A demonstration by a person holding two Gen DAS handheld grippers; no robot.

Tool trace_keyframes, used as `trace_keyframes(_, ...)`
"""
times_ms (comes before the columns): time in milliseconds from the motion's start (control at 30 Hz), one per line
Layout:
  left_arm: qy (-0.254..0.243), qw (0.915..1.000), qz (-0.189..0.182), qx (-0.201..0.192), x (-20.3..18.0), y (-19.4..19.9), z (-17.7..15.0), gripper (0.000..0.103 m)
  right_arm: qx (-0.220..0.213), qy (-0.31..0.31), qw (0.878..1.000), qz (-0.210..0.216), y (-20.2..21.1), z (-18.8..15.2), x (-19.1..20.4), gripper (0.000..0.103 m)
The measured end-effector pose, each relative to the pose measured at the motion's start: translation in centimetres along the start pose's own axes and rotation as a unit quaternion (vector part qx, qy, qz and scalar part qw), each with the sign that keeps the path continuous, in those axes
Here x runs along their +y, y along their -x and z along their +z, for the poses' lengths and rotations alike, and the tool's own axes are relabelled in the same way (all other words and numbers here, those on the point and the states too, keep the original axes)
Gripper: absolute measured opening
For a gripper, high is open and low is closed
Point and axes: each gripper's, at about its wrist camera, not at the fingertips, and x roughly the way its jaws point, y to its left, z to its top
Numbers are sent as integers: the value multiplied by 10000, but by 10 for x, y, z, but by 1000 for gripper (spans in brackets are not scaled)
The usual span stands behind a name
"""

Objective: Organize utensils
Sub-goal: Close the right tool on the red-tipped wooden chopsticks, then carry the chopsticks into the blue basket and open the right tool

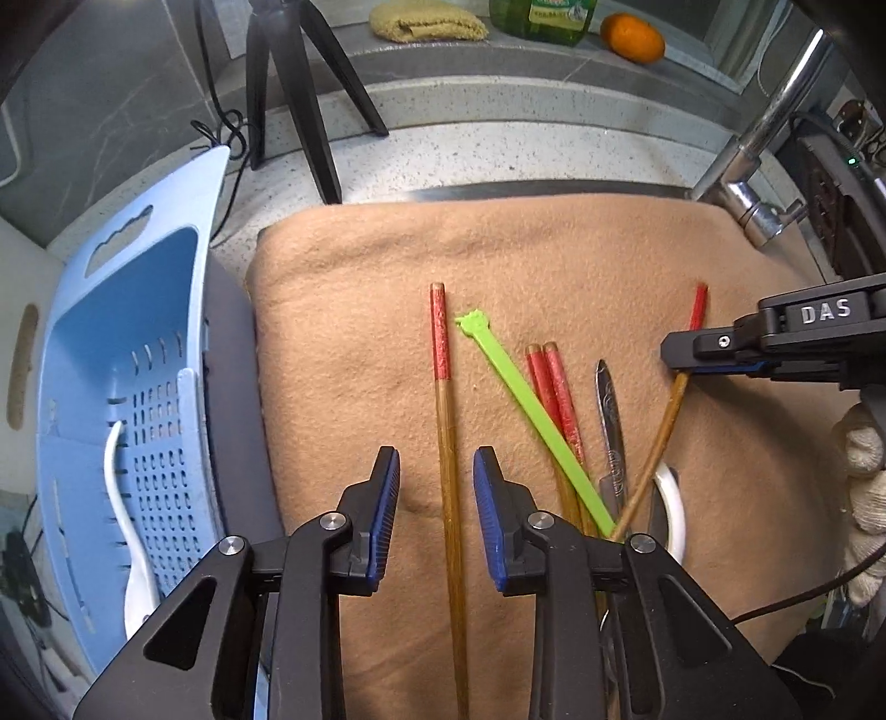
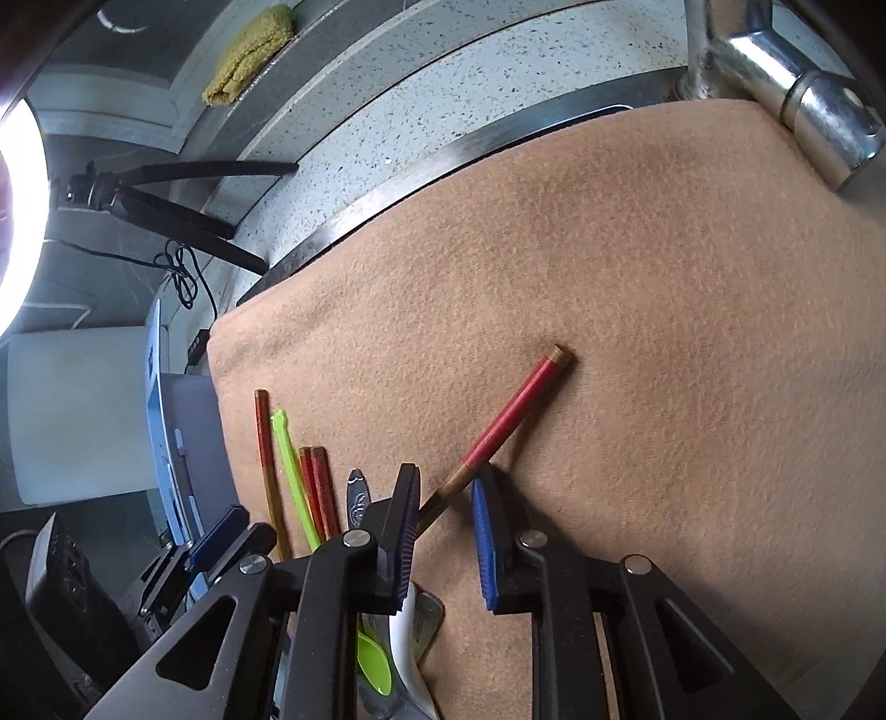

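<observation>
Several utensils lie on a tan cloth (image 1: 554, 249). A lone red-topped wooden chopstick (image 1: 446, 443) lies straight between the open jaws of my left gripper (image 1: 436, 471), untouched. To its right lie a green spoon (image 1: 531, 415), a pair of red-topped chopsticks (image 1: 554, 393), a metal utensil handle (image 1: 609, 410) and a white spoon (image 1: 673, 498). Another red-topped chopstick (image 2: 515, 415) lies slanted between the open jaws of my right gripper (image 2: 446, 493); that gripper (image 1: 678, 354) also shows in the left wrist view, over the chopstick. A white spoon (image 1: 124, 526) lies in the blue basket (image 1: 138, 332).
A black tripod (image 1: 299, 88) stands behind the cloth. A chrome faucet (image 1: 758, 160) rises at the back right. On the back ledge are a yellow cloth (image 1: 426, 19), a green bottle (image 1: 540, 19) and an orange (image 1: 631, 36). A gloved hand (image 1: 864, 476) is at the right edge.
</observation>
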Motion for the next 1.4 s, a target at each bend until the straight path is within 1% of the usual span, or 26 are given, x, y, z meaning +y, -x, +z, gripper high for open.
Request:
trace_keyframes(67, -40, 10000, 8, 88, -1, -5, -1, 22, 19, 16, 10000, 70, 1, -1, -3, 16)
trace_keyframes(167, -87, 9998, 47, 186, -3, -11, -3, 21, 43, -74, 9998, 183, 1, 0, -9, 13)
trace_keyframes(200, -100, 9997, 44, 207, -3, -13, -2, 19, 52, -85, 9997, 226, 0, 0, -10, 13)
trace_keyframes(267, -123, 9997, 51, 203, -5, -16, -1, 11, 28, -64, 9997, 235, 0, -1, -9, 13)
trace_keyframes(333, -124, 9998, 55, 161, -7, -16, 1, 7, 1, -45, 9996, 264, 0, -2, -8, 13)
trace_keyframes(367, -97, 9998, 41, 141, -6, -15, 1, 6, -10, -56, 9995, 298, 0, -2, -9, 13)
trace_keyframes(433, -53, 10000, 20, 76, -7, -15, 1, 5, -13, -120, 9992, 387, 1, -3, -11, 12)
trace_keyframes(567, 243, 9993, -275, -73, -1, -7, -3, 5, -28, -491, 9963, 707, 2, -4, -23, 9)
trace_keyframes(633, 418, 9982, -403, -171, 4, -4, -5, 5, -69, -547, 9955, 772, 4, -4, -26, 6)
trace_keyframes(700, 562, 9967, -532, -237, 7, -1, -8, 5, -88, -588, 9945, 862, 6, -6, -28, 6)
trace_keyframes(867, 653, 9957, -559, -355, 9, 10, -11, 5, -147, -580, 9935, 967, 11, -7, -31, 6)
trace_keyframes(1100, 582, 9946, -581, -629, 10, 34, -10, 5, -332, -613, 9907, 1168, 32, -3, -32, 6)
trace_keyframes(1267, 590, 9921, -642, -901, 16, 59, -9, 5, -457, -387, 9897, 1302, 52, -3, -13, 6)
trace_keyframes(1400, 662, 9898, -618, -1102, 33, 83, -14, 5, -535, -113, 9891, 1364, 63, -8, 9, 6)
